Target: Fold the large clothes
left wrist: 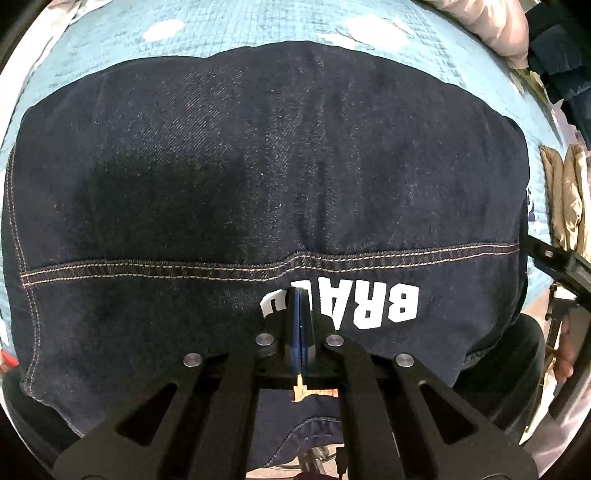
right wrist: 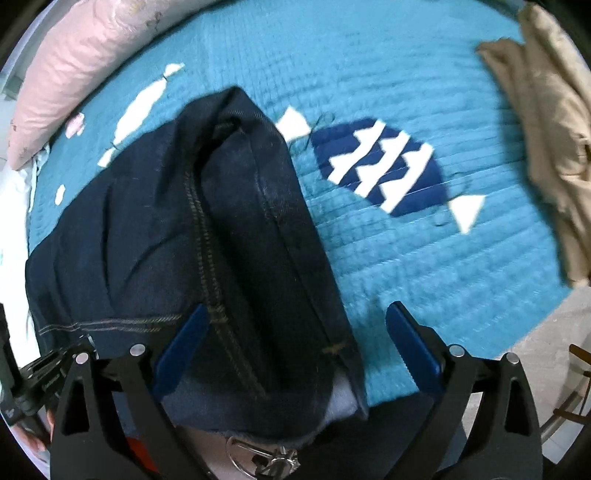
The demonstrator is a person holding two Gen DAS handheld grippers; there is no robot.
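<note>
Bed: my teal quilt [right wrist: 369, 258] carries everything.
Jacket: dark denim jacket [left wrist: 258, 177] spread flat on it.
Left tool [left wrist: 300, 325]: pads pressed together, over the white lettering.
Right tool [right wrist: 295, 339]: spread wide, jacket's edge between, ungripped.

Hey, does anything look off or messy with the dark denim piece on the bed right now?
Mostly tidy. The denim garment lies flat on the blue quilt, but its right edge bunches into a raised ridge between the open right tool's pads.
</note>
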